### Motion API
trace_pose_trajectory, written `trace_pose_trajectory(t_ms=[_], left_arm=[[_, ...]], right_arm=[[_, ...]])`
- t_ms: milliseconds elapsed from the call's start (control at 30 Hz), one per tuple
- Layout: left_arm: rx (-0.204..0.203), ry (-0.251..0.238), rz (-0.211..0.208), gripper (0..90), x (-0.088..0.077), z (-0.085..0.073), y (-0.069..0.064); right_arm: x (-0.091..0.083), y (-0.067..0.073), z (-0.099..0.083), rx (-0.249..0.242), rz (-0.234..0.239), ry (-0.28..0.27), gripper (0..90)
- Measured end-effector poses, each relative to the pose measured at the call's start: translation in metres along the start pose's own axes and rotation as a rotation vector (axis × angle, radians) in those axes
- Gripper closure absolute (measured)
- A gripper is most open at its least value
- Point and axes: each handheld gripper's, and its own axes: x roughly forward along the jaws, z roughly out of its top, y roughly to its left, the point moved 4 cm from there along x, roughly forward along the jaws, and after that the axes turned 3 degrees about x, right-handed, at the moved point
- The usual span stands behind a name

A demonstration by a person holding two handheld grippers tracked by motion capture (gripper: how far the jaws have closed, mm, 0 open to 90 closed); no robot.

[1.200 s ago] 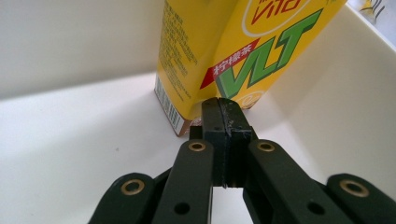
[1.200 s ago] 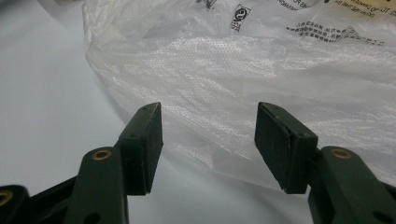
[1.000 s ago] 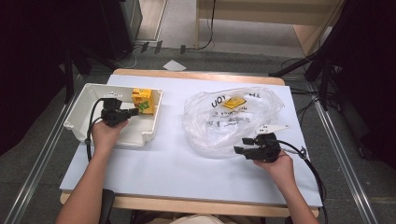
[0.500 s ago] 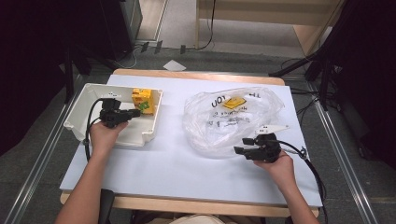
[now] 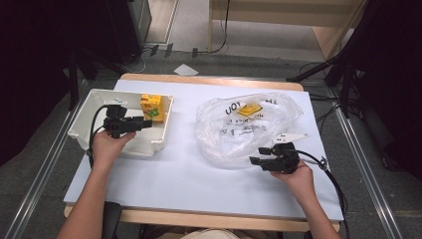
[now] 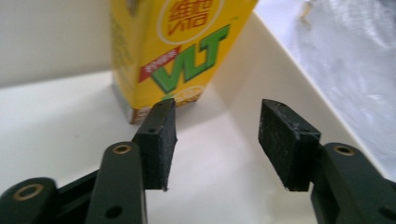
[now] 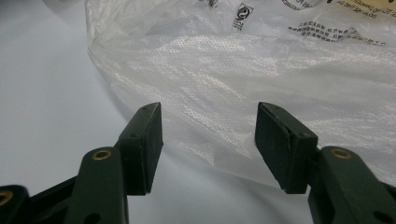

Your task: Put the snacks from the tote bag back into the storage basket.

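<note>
Left hand-held gripper [image 5: 144, 122] sits inside white tray [image 5: 84, 114] at bench's [image 5: 189, 174] left side, jaws spread wide apart, nothing between them. Left gripper view: yellow drink carton [image 6: 173, 51] w/ green "VLT" lettering stands upright just beyond the pads, near tray's far wall; the left-hand pad [image 6: 159, 140] in that view overlaps carton's lower corner, but can't tell if it touches. Other pad hangs over bare tray floor beside the side wall. High view: carton [image 5: 152, 107] is at tray's far right corner, gripper tips pointing toward it, person's left hand [image 5: 110, 145] resting on tray's near rim.

Right hand-held gripper [image 5: 256, 155] is at the near edge of a clear plastic bag [image 5: 249, 127], jaws also wide apart, gripping nothing. Right gripper view: crumpled bag [image 7: 261, 84] w/ black printed text lies across the gap between the pads; bag's edge runs just ahead of & between them, whether either pad touches the film isn't clear. High view: bag lies mid-right on bench, a yellow item [image 5: 249, 109] inside near its far side; right hand [image 5: 293, 174] is at bag's near-right side. Tray & bag well apart, white bench surface between.
</note>
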Motion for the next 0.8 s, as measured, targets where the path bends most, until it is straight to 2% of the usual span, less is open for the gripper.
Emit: trace_pose_trajectory(t_ms=[333, 433, 600, 800], left_arm=[[-0.009, -0.02, -0.016, 44.1, -0.008, 0.004, -0.008], [0.0, -0.03, -0.022, 43.6, -0.011, 0.006, -0.014], [0.037, -0.047, -0.044, 41.3, -0.014, 0.009, -0.025], [0.045, -0.032, -0.066, 41.4, -0.015, 0.011, -0.036]], right_arm=[[-0.001, 0.0, 0.0, -0.004, 0.005, -0.003, 42.9], [-0.002, 0.0, 0.002, -0.009, 0.006, -0.015, 42.9], [-0.003, -0.001, 0.003, -0.01, 0.009, -0.023, 42.9], [-0.003, -0.001, 0.004, -0.01, 0.013, -0.024, 42.9]])
